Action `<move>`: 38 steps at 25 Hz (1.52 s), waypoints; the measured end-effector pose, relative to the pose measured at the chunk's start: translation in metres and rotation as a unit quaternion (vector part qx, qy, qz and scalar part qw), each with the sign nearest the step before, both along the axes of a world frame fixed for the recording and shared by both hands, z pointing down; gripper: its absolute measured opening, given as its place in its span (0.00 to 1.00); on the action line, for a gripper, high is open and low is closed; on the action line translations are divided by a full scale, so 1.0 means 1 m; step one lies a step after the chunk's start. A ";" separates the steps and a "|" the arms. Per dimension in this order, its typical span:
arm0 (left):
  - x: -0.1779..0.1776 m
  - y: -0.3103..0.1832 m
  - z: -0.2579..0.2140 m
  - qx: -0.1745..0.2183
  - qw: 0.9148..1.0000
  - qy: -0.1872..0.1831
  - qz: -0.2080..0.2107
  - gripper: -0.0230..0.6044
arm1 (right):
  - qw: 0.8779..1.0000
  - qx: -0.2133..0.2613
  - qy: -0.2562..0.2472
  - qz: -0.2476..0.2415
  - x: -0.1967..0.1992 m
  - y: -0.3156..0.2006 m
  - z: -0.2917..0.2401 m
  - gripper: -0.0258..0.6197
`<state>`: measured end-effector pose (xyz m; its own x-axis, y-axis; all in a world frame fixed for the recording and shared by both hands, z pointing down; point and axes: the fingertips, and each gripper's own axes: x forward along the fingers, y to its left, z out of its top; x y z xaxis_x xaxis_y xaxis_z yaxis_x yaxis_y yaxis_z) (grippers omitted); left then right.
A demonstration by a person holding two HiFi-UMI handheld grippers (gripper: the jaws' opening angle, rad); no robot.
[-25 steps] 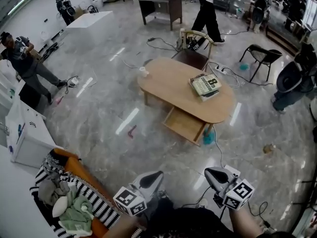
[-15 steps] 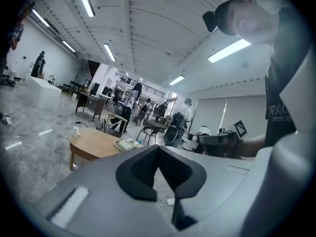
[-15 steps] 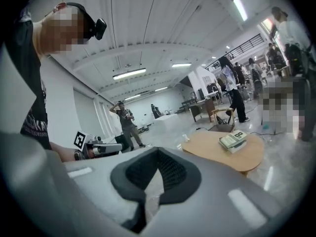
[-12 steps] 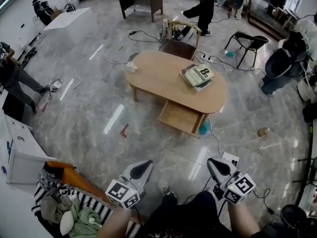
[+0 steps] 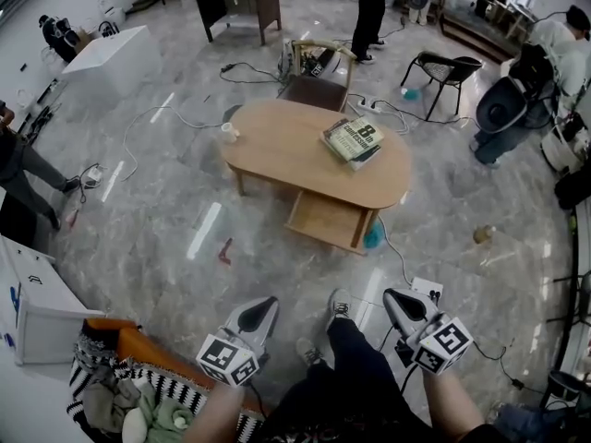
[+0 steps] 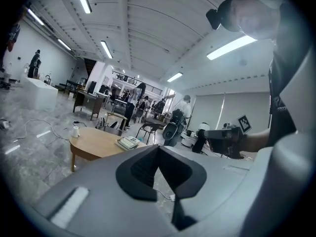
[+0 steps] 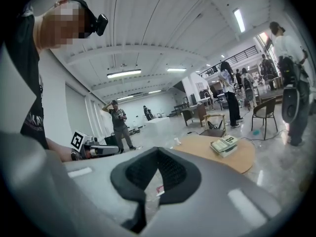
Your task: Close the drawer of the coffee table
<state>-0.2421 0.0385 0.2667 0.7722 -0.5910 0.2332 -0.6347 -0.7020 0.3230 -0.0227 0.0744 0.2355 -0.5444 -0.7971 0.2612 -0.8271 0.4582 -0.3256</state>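
Note:
The oval wooden coffee table [image 5: 277,137] stands mid-floor in the head view, with its drawer [image 5: 325,221] pulled out toward me on the near side. A book [image 5: 353,141] and a white cup [image 5: 226,132] rest on top. My left gripper [image 5: 262,307] and right gripper [image 5: 394,303] hover low in the frame, well short of the table, both shut with nothing held. The left gripper view shows the table [image 6: 94,141] far off to the left, past the left gripper [image 6: 159,149]. In the right gripper view the table [image 7: 224,157] lies to the right, past the right gripper [image 7: 158,152].
A teal object [image 5: 373,238] lies by the drawer's right corner. Cables and a power strip [image 5: 425,289] trail on the marble floor near my feet. A chair [image 5: 319,77] stands behind the table, a sofa with clothes [image 5: 138,395] at lower left. People stand around the room's edges.
The view has advanced toward the table, which now sits slightly left and higher in frame. My leg has stepped forward between the grippers. Both grippers stay shut.

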 end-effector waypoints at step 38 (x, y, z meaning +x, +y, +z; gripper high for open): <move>0.064 -0.318 0.255 -0.045 0.986 -0.158 0.012 0.04 | 0.994 -0.107 -0.007 0.038 0.094 -0.284 0.255 0.04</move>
